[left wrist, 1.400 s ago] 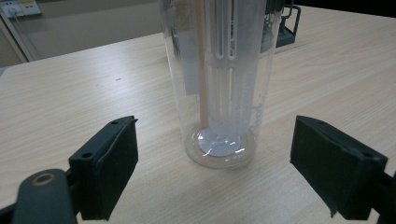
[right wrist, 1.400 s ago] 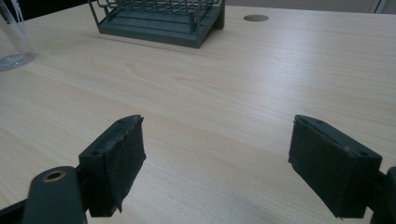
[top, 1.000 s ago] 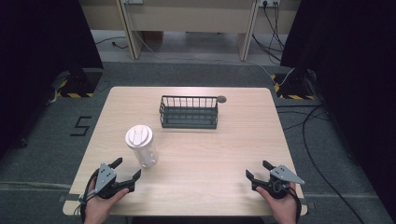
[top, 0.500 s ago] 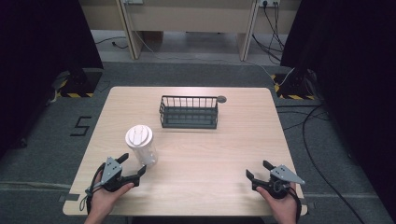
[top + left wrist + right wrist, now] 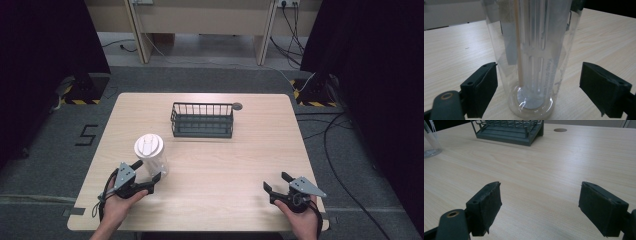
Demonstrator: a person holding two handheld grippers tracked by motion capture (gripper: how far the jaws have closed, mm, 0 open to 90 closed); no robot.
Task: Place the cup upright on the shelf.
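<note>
Left gripper view: left tool spread around clear jar; right tool spread over bare table.

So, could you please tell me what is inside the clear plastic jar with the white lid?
Through the clear plastic jar's wall, thin pale upright sticks, possibly straws, reach down to its base. Reflections and printed text blur them, so their number is uncertain. The white lid hides their tops.

Clear glossy plastic jar, matt wood table
</note>
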